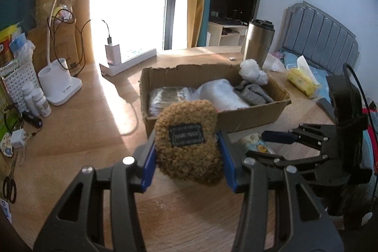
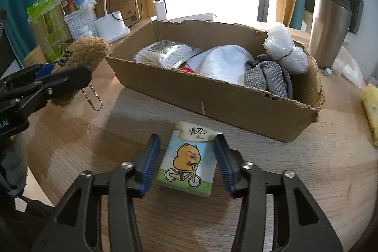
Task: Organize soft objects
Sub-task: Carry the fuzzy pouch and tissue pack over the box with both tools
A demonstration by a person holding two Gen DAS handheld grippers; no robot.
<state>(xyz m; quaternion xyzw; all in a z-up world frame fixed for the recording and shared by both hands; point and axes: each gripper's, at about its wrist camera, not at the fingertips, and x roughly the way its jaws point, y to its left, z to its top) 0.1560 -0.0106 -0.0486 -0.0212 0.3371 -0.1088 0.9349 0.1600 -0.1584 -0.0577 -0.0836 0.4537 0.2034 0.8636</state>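
Brown plush (image 1: 187,141) clamped in left gripper (image 1: 187,155), box (image 1: 255,116) at 12 o'clock; tissue pack (image 2: 189,158) straddled by parted right gripper (image 2: 187,162), untouched

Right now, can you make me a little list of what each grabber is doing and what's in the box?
left hand-held gripper: shut on the fuzzy brown plush keychain, held above the wooden table
right hand-held gripper: open, fingers either side of the cartoon-printed tissue pack lying on the table
torn cardboard box: holds a grey dotted cloth, a white knitted cloth, a bubble-wrap bundle and a clear packet of cotton swabs
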